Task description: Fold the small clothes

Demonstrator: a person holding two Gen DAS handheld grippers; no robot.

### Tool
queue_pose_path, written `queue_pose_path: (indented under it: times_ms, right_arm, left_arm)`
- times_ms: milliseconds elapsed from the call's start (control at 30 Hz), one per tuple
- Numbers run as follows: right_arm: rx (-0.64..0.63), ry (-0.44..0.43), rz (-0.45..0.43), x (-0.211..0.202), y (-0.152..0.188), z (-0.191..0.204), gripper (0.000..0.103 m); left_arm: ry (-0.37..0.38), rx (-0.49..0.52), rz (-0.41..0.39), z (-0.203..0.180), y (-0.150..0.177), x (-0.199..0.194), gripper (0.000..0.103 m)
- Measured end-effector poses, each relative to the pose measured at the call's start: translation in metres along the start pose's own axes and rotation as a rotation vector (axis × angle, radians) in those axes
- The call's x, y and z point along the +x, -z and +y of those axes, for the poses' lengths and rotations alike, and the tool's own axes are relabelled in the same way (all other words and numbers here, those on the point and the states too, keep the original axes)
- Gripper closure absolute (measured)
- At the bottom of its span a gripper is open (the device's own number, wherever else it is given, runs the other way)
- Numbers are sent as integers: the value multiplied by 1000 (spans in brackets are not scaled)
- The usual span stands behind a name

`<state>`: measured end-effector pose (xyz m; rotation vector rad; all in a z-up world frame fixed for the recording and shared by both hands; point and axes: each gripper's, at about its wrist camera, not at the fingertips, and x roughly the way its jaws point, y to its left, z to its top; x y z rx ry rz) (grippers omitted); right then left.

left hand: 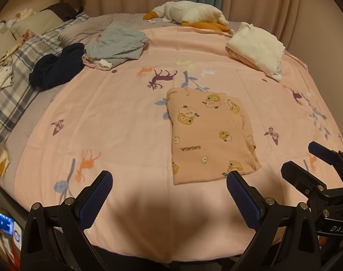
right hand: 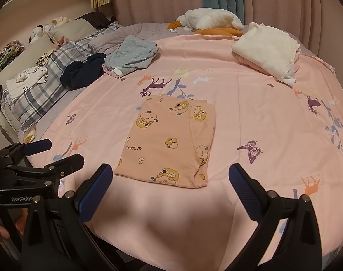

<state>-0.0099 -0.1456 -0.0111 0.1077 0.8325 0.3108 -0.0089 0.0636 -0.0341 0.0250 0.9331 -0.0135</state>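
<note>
My two hand-held grippers, left (left hand: 169, 178) and right (right hand: 171, 171), both released above the folded cartoon-print garment (right hand: 169, 142) near the bed's (right hand: 250, 117) front edge.

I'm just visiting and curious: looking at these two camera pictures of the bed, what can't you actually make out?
- What lies under the white folded pile: only a pink layer peeks out, both views.
- What garment the navy heap is: too crumpled, both views.
- The small items on the headboard ledge: too small and warped, right view.
- The peach cartoon-print garment: folded, so its type and underside are hidden.
- The bed's near edge: cut off by the left gripper and right gripper.
</note>
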Motion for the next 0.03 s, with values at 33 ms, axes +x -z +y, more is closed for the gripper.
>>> queue_pose_path:
  times_ms: [33]
  right_arm:
    - [1, 0, 1, 0, 0, 0, 0]
  left_arm:
    - [0, 0, 1, 0, 0, 0, 3]
